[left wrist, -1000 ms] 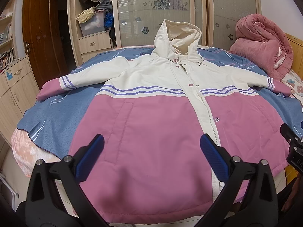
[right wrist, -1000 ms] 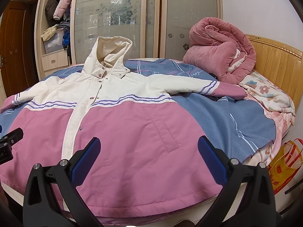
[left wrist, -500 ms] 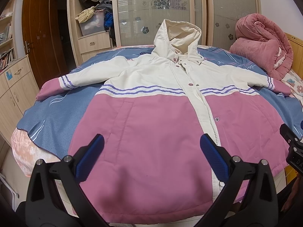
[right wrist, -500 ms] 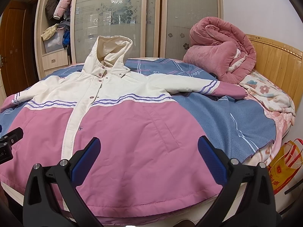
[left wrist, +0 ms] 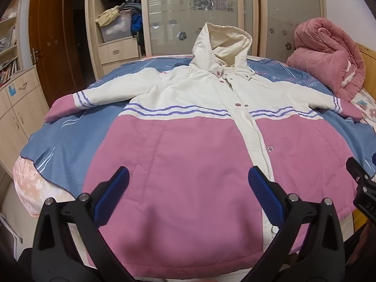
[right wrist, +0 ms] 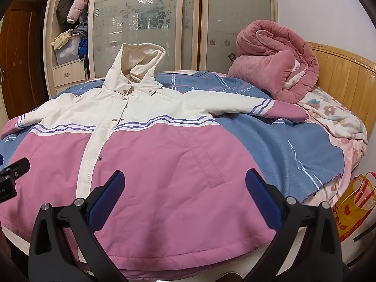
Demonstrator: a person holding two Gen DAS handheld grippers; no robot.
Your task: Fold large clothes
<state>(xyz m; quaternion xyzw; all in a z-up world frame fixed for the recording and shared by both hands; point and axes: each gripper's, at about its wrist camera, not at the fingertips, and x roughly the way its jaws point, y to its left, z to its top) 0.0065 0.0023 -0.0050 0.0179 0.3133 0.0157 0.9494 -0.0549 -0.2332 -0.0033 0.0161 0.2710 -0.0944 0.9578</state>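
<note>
A large hooded jacket [left wrist: 188,155], cream on top and pink below with purple stripes, lies spread flat, front up, on a blue blanket [left wrist: 70,141] on the bed. Both sleeves stretch out to the sides and the hood points away. It also shows in the right wrist view [right wrist: 159,164]. My left gripper [left wrist: 188,183] is open and empty, above the jacket's lower left half near the hem. My right gripper [right wrist: 184,182] is open and empty, above the lower right half near the hem.
A rolled pink quilt [right wrist: 275,63] sits at the far right of the bed by the wooden headboard [right wrist: 340,75]. A wardrobe with glass doors [left wrist: 199,11] stands behind the bed. A wooden door [left wrist: 54,47] and drawers [left wrist: 18,108] are at left. A yellow bag [right wrist: 352,204] is right of the bed.
</note>
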